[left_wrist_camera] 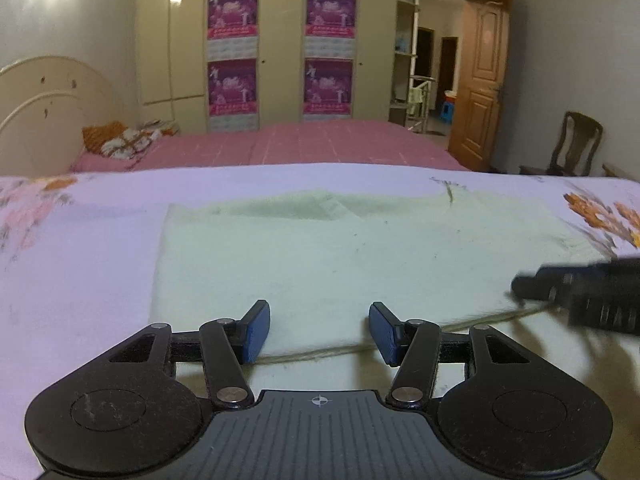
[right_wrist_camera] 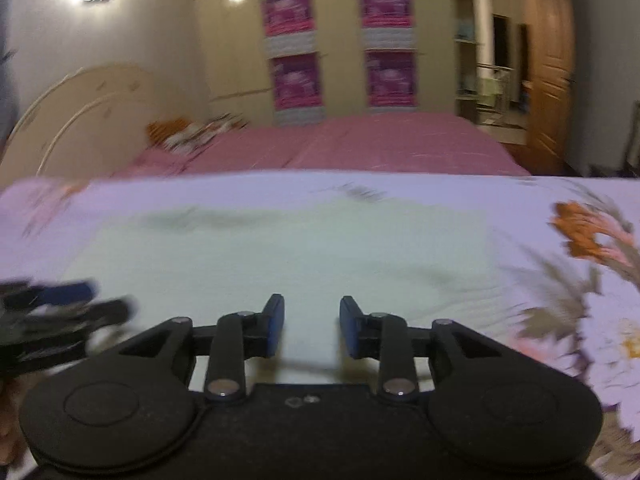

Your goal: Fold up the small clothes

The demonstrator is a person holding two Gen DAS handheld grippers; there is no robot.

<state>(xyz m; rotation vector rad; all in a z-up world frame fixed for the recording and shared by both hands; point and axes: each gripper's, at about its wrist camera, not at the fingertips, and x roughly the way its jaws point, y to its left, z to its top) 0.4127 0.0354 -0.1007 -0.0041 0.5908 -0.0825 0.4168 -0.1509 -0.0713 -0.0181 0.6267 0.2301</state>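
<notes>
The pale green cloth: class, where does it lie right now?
In both wrist views the pale green cloth lies flat on the floral sheet, just ahead of both open grippers, with the pink bed behind it.

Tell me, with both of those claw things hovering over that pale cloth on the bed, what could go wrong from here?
1. Both the left gripper and the right gripper stand open with nothing pinched, so the pale green cloth could be missed or caught in one layer only.
2. The flowered sheet beneath might be grabbed along with it.
3. The grippers sit close together and might bump.
</notes>
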